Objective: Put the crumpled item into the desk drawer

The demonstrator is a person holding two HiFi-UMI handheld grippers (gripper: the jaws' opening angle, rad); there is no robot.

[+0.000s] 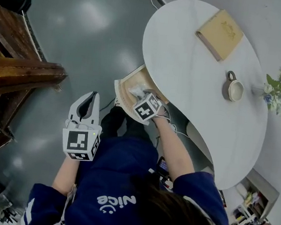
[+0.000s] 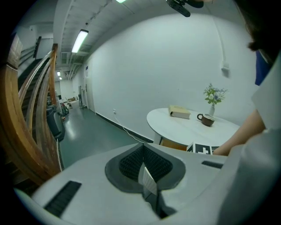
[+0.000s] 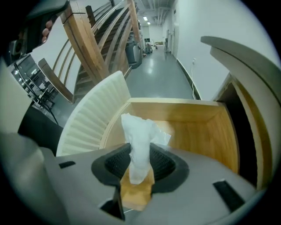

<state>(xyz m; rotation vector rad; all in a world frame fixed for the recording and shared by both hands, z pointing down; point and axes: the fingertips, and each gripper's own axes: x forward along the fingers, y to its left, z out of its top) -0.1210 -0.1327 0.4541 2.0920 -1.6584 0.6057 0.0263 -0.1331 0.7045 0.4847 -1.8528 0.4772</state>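
Observation:
A crumpled white tissue (image 3: 139, 134) is pinched between the ribbed pads of my right gripper (image 3: 139, 163), which is shut on it. The tissue hangs over the open wooden drawer (image 3: 202, 132), behind its white ribbed front (image 3: 90, 121). In the head view the right gripper (image 1: 139, 95) sits over the drawer (image 1: 127, 85) that sticks out from under the white table (image 1: 194, 80), and the tissue (image 1: 136, 90) shows white at its tips. My left gripper (image 1: 88, 97) is held over the floor to the left of the drawer. Its pads (image 2: 131, 162) meet with nothing between them.
On the table lie a tan book (image 1: 220, 34) and a mug (image 1: 233, 88), with a small vase of flowers (image 1: 279, 92) at its right edge. A wooden stair railing (image 1: 19, 70) stands to the left. A grey floor (image 1: 88, 38) lies between the railing and the table.

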